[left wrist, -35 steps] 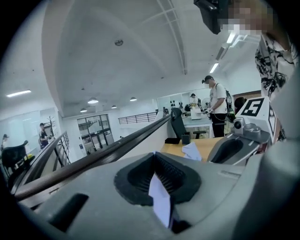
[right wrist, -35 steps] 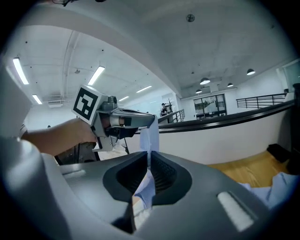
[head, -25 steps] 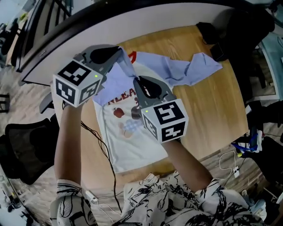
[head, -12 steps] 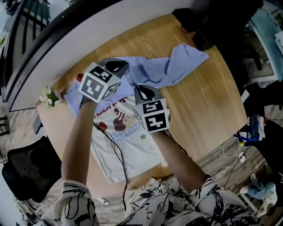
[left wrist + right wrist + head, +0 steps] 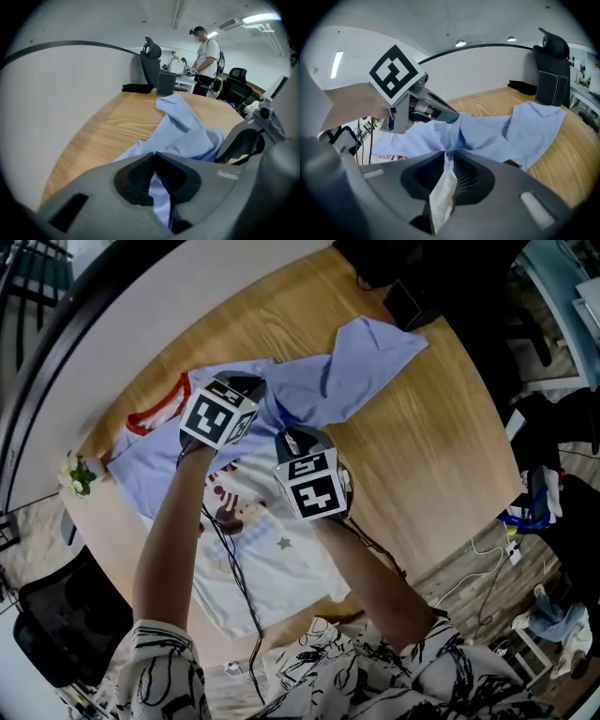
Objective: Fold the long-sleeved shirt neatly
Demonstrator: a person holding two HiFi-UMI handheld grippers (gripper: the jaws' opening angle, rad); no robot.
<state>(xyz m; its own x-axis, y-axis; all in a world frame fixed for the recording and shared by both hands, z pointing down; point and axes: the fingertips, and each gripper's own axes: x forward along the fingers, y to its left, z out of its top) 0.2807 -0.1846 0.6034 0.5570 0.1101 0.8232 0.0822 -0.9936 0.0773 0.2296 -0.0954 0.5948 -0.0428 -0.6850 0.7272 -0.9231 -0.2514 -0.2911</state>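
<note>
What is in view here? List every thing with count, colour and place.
shirt: one, white body, light blue sleeves, red collar; on the table.
table: one, light wood; under the shirt.
partition: one, white; along the table's far edge.
flowers: one small bunch, white and green; at the table's left end.
office chair: one, black; on the floor, lower left.
bystander: one, white top; far background.
left gripper: one, grey; shut on a blue sleeve.
right gripper: one, grey; jaws have just been opening slightly, white shirt cloth pinched between them.
</note>
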